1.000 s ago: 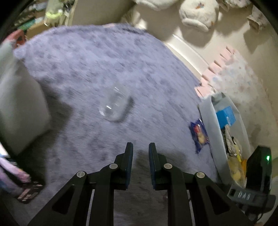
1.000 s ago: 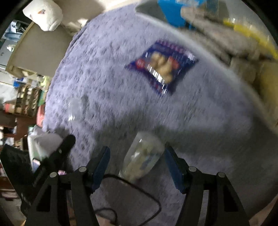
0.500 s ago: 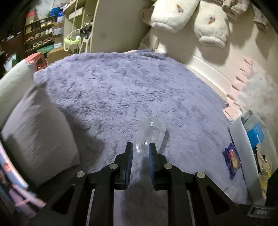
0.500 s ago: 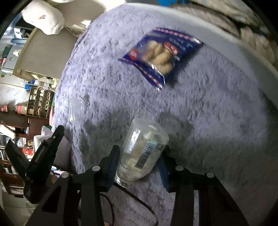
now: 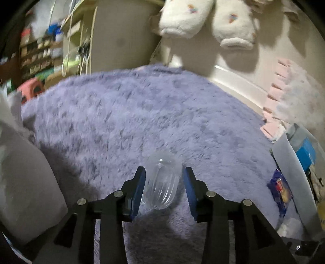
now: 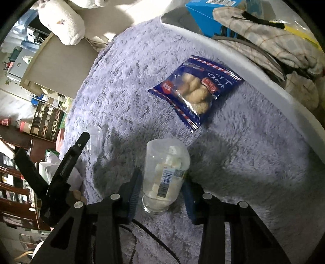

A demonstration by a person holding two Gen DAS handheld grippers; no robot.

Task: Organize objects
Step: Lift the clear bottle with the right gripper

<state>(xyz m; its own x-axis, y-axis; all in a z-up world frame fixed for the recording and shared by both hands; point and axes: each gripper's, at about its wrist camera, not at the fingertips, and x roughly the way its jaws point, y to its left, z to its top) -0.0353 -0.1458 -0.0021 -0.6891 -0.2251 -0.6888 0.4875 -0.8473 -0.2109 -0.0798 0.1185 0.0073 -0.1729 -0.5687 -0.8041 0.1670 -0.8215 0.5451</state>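
A clear ribbed plastic cup (image 5: pixel 162 182) lies on its side on the purple shaggy rug (image 5: pixel 142 111). My left gripper (image 5: pixel 164 169) has it between its blue pads; the jaws are opening and a gap shows at the right pad. In the right wrist view a clear jar (image 6: pixel 164 174) with white contents and a barcode label lies on the rug. My right gripper (image 6: pixel 162 176) is closing on it, with both pads against its sides. A blue snack bag (image 6: pixel 195 91) lies beyond the jar, beside a white bin (image 6: pixel 254 67).
The bin holds a blue box (image 6: pixel 203 16), checked cloth and other items. A grey cushion (image 5: pixel 24 182) stands at the rug's left. White plush toys (image 5: pixel 182 18) hang at the back wall. A black cable (image 6: pixel 154 237) runs under my right gripper. Cluttered shelves stand far left.
My left gripper came forward and down to the cup, and its shut jaws parted around it. My right gripper's jaws narrowed from wide apart onto the jar.
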